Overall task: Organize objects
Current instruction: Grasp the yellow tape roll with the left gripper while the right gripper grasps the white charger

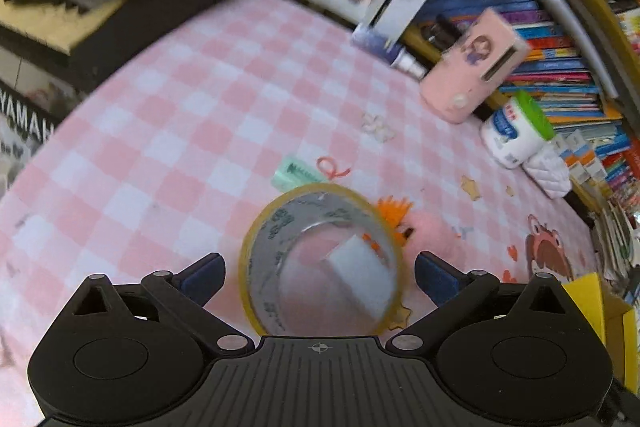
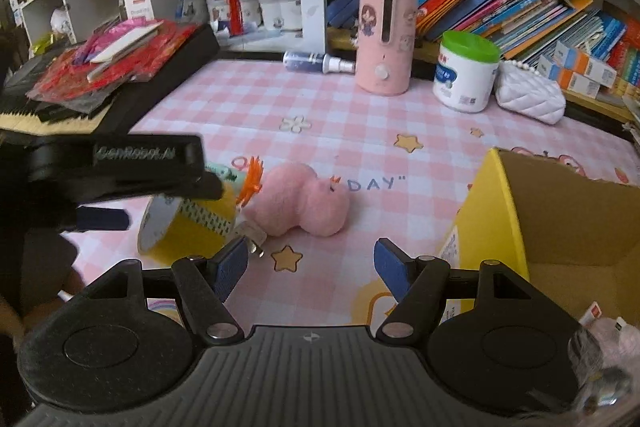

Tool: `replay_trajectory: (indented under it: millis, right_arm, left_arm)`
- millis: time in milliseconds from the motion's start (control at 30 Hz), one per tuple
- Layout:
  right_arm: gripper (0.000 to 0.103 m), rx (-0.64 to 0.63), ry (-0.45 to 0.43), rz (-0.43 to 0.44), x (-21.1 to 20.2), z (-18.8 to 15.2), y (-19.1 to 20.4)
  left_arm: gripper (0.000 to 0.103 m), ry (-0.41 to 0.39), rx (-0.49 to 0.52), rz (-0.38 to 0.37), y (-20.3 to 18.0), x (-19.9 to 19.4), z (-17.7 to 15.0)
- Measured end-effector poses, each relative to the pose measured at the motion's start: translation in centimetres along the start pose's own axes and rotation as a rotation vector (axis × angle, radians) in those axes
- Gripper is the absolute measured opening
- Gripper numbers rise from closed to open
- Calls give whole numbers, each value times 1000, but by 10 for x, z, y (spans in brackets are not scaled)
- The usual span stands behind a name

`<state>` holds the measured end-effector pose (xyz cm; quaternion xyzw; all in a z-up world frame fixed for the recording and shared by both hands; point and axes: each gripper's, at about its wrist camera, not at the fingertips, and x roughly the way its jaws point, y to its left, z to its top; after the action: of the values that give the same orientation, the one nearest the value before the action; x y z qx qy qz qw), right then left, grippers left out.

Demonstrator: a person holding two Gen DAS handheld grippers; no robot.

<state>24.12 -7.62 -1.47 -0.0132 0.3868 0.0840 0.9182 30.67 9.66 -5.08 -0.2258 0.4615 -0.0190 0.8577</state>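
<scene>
Left jaws: the left gripper [image 1: 320, 277] stands spread wide, its blue pads on either side of a roll of clear packing tape [image 1: 322, 259] and clear of it; nothing is gripped.
Right jaws: the right gripper [image 2: 310, 267] is partly open and empty, hanging over bare checked cloth and a printed star.
Task object: the tape roll rests tilted on the pink checked tablecloth [image 1: 168, 115]; in the right wrist view it lies just under the left gripper, beside a pink plush toy [image 2: 302, 205] with orange tufts.
Neighbours: a small mint-green item [image 1: 294, 175] lies just beyond the roll; a white plug-like piece touches or nearly touches its rim in the right wrist view.
Destination (judged): the open yellow cardboard box [image 2: 560, 219] to the right, already holding small items, is the likely place for loose objects.
Technique (judged): centre the roll between the pads, lower until they span its outer wall, close across the full diameter, and lift straight so the rim does not drag the plush or the plug piece along.
Risk (judged): the smooth, tilted roll may pivot or slip out if pinched off-centre.
Background: a pink cylindrical device [image 2: 384, 39], a green-lidded tub [image 2: 466, 73] and a white quilted pouch [image 2: 530, 99] stand well apart by the bookshelf.
Unclear: the left wrist view is motion-blurred; the white block seen through the roll's core cannot be identified; the box's contents are cut off at the frame edge.
</scene>
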Motion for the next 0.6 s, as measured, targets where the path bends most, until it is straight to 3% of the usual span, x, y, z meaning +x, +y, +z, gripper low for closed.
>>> replay_trajectory:
  millis: [167,233,333,467,600]
  right_arm:
    - [69,19,35,11,12,3,-4]
    - [69,8,48,23,16,2,-4]
    - [69,-15,66,52,20,1,0]
    - [64,-75,70,101,24,-1,13]
    - [53,-170,71,145,33,-1,30]
  left_arm:
    - [100,16,-58,-36,8,8,-3]
    - [86,16,-51,-73,9,9,-3]
    - [85,21,-77,-71,13,3,-2]
    - [85,-60,-139,-96,33,-29,-8]
    - [85,-116,-168,-24,53,-56,-18]
